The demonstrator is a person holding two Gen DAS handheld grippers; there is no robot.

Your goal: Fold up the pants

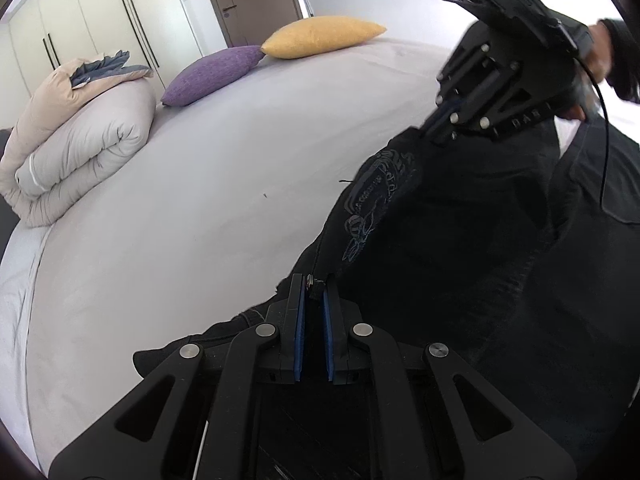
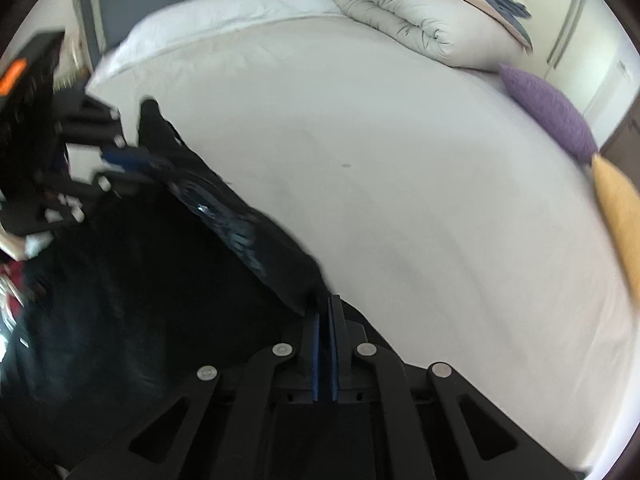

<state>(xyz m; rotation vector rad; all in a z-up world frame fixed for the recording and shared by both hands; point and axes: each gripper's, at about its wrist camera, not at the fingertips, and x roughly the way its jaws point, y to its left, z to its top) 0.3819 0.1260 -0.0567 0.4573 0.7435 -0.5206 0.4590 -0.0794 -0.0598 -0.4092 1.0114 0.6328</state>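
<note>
Black pants [image 1: 460, 240]: dark, heavy fabric, lifted and bunched between the two grippers over one side of the bed [image 1: 200, 200]. A pale line-drawn print with lettering [image 1: 376, 196] runs along the upper edge of the raised cloth; in the right wrist view the same print shows blurred along a taut ridge of fabric. Seams and a pocket outline visible on the panel at the right of the left wrist view. Part of the cloth trails down onto the sheet beside the left gripper's linkage.

Left gripper [image 1: 315, 280]: jaws clenched on a small fold at the pants' edge, a bit of cloth pinched at the tips between the blue pads.

Right gripper [image 2: 328, 308]: jaws drawn together, blue pads nearly meeting, with the lower corner of the black fabric reaching in at the tips; the grasp reads as holding the pants. Seen from the left wrist view it sits higher, at the top of the raised cloth, with a person's hand [image 1: 600, 52] on its handle and a black cable hanging down.

Bed: pale grey sheet, mostly bare across its middle. Rolled duvet [image 1: 80, 148] at a far corner, a folded blue-grey cloth [image 1: 100, 70] on top of it. Purple pillow [image 1: 212, 76] and yellow pillow [image 1: 324, 36] along the far edge, touching end to end. Wardrobe doors [image 1: 100, 12] beyond.

No containers in view.
</note>
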